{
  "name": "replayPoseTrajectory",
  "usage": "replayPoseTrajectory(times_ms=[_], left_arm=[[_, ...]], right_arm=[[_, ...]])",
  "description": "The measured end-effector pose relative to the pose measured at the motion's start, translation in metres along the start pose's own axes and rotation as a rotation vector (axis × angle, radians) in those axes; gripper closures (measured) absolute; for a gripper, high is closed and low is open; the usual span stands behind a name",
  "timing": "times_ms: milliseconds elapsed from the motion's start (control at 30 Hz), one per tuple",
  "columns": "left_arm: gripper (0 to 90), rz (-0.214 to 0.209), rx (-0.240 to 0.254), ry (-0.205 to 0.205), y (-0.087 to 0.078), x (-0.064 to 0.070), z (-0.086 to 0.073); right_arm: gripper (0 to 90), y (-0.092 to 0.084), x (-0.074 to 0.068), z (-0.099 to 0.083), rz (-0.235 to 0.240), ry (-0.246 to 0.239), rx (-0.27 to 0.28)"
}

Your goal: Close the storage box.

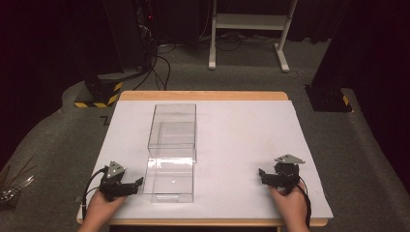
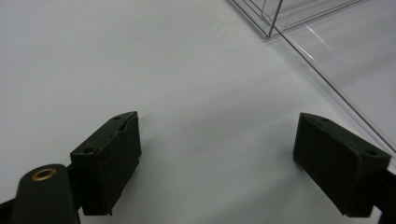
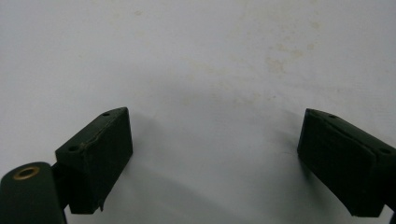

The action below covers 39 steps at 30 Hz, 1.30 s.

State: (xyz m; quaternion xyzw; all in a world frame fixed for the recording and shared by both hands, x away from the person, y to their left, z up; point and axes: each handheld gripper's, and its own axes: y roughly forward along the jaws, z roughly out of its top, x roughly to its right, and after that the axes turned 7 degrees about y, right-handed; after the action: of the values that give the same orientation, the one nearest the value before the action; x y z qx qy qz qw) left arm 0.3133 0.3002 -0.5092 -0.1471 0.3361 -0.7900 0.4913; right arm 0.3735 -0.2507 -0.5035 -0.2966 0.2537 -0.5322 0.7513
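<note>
— Looking from the high view, where are your tools?
— Your left gripper [image 1: 137, 185] sits lower left, just beside the clear box [image 1: 172, 150] at centre-left; your right gripper [image 1: 263, 177] sits lower right, well apart from it.
— And the left gripper view?
— Your jaws stand wide apart over the white sheet [image 2: 140, 70]; the box is upper right.
— The right gripper view?
— Jaws wide apart, holding nothing.

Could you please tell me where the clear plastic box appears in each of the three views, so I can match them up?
High view: the clear plastic box stands left of centre, beside the left gripper.
Left gripper view: its lower edge and corner cross the upper right.
Right gripper view: white table cover between the jaws.
Shared landmark: that white cover.
</note>
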Motion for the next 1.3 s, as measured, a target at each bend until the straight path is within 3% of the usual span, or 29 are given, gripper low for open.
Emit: replayPoseTrajectory(times_ms=[667, 800, 1067, 1300], left_arm=[[14.9, -0.004, -0.002, -0.005, 0.000, 0.000, 0.000], [14.7, -0.023, 0.017, -0.023, -0.003, -0.003, 0.000], [14.7, -0.033, 0.041, -0.010, -0.012, -0.004, 0.004], [14.7, -0.034, 0.090, -0.003, -0.022, -0.001, 0.008]], right_arm=[[10.0, 0.000, 0.000, 0.000, 0.001, -0.001, 0.003], [10.1, 0.000, 0.000, 0.000, 0.001, 0.000, 0.003], [10.1, 0.000, 0.000, 0.000, 0.001, 0.000, 0.003], [10.1, 0.000, 0.000, 0.000, 0.001, 0.000, 0.003]])
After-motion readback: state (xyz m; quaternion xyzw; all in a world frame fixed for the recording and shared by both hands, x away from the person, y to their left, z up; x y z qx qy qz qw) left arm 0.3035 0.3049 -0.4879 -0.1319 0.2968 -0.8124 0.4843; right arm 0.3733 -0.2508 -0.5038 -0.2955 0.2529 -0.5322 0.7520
